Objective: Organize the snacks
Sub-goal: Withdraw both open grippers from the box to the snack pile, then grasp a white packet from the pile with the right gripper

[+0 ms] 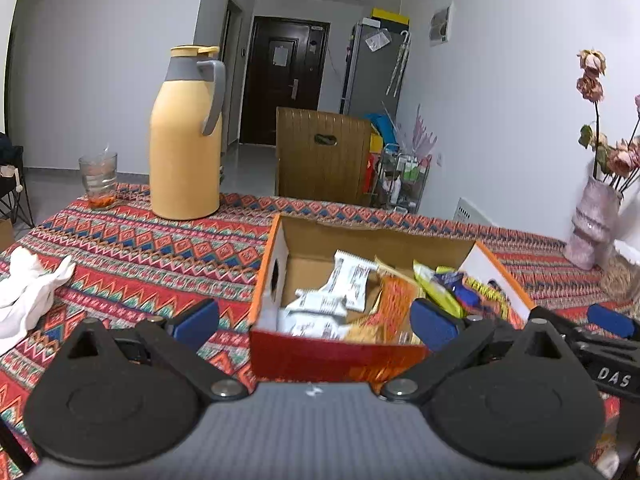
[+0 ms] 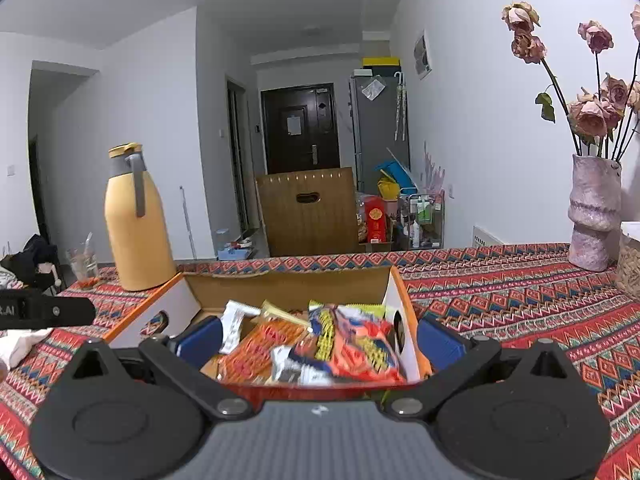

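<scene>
Showing white cloth (image 1: 28,296), right view cropped

The box (image 1: 280,264) is plain brown cardboard inside. The snack packs (image 2: 360,344) are shiny plastic wrap. A woven cloth (image 1: 140,248) covers the worktop. The jug (image 1: 185,136) is smooth matt plastic. The cup (image 1: 98,180) is clear glass. The vase (image 2: 594,216) looks rough.

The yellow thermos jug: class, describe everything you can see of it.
The yellow thermos jug is tall with rounded shoulders, matte like plastic. It has a grey collar, a grey handle down one side and a shut yellow lid. It stands upright on the patterned tablecloth, beside a drinking glass, left of and beyond the snack box.
</scene>
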Motion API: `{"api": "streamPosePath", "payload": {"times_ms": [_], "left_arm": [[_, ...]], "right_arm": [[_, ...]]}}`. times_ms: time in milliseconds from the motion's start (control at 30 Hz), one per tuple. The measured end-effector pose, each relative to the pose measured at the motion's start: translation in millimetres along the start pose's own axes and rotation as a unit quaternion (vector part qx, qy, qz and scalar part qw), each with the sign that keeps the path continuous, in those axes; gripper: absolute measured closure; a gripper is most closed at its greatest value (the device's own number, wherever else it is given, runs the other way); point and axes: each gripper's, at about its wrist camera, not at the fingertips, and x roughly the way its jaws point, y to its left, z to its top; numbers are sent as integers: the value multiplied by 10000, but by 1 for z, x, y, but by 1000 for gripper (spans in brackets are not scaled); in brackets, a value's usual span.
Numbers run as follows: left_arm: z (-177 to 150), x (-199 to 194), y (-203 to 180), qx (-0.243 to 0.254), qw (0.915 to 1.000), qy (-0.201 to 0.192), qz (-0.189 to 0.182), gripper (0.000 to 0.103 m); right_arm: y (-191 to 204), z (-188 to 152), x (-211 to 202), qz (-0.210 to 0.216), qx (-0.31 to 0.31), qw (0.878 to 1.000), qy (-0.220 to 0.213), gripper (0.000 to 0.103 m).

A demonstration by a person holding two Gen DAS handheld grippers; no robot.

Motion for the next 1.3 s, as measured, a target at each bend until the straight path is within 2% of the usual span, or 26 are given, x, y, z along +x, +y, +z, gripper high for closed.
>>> {"api": "streamPosePath", "payload": {"times_ms": [400, 600, 767, 1167, 1300], "left_arm": [[-37, -25, 20, 197, 9995, 239, 67, 0], [-54, -24, 25, 210, 9994, 277, 72, 0], [-68, -19, 28, 260, 9993, 216, 187, 0], [-77, -18, 31, 235, 9995, 211, 27, 0], [-78, -18, 31, 219, 9995, 231, 3, 0]], "right_arm": [[8, -33, -35, 201, -155, 9992, 295, 0], [11, -49, -44, 230, -201, 9986, 439, 0], [9, -59, -44, 201, -180, 9977, 622, 0], [18, -70, -42, 15, -339, 9956, 871, 0], [20, -71, -33, -6, -347, 9925, 1169, 0]]}}
